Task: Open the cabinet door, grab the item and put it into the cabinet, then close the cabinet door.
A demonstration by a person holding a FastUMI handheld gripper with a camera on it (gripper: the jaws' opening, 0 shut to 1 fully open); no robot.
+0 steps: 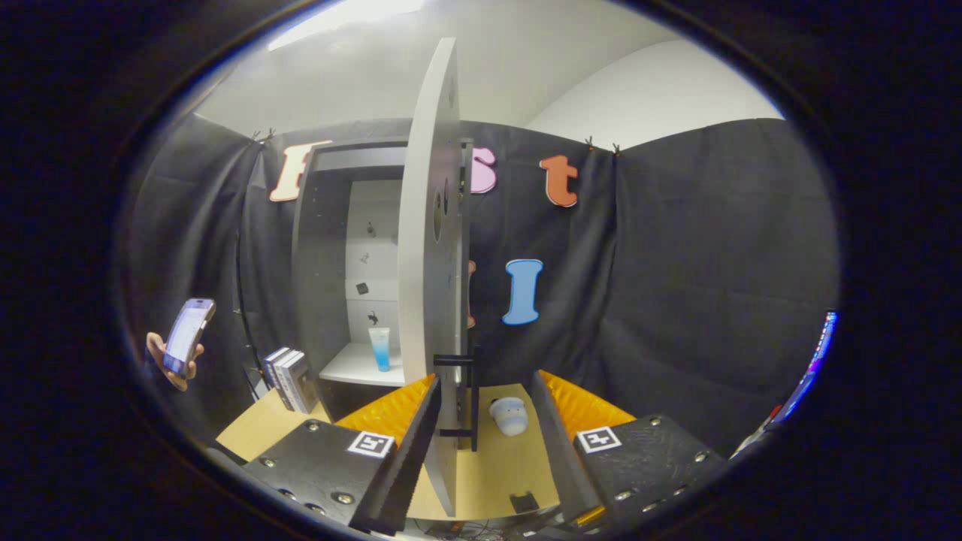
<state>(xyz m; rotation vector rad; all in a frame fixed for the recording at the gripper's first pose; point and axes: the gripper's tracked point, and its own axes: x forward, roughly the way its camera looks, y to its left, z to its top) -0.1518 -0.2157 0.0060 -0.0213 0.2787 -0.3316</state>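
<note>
The grey cabinet stands at the back of the wooden table, and its door is swung open, edge-on toward me. A black bar handle sits low on the door's right face. Inside, a blue-and-white tube stands upright on the white shelf. My gripper is open, its fingers straddling the door's lower edge: the left finger lies close along the door's left face, the right finger stands well apart from it. The handle is between the fingers, and nothing is gripped.
A small pale rounded object lies on the table between the door and the right finger. A few books stand left of the cabinet. At the far left a hand holds up a phone.
</note>
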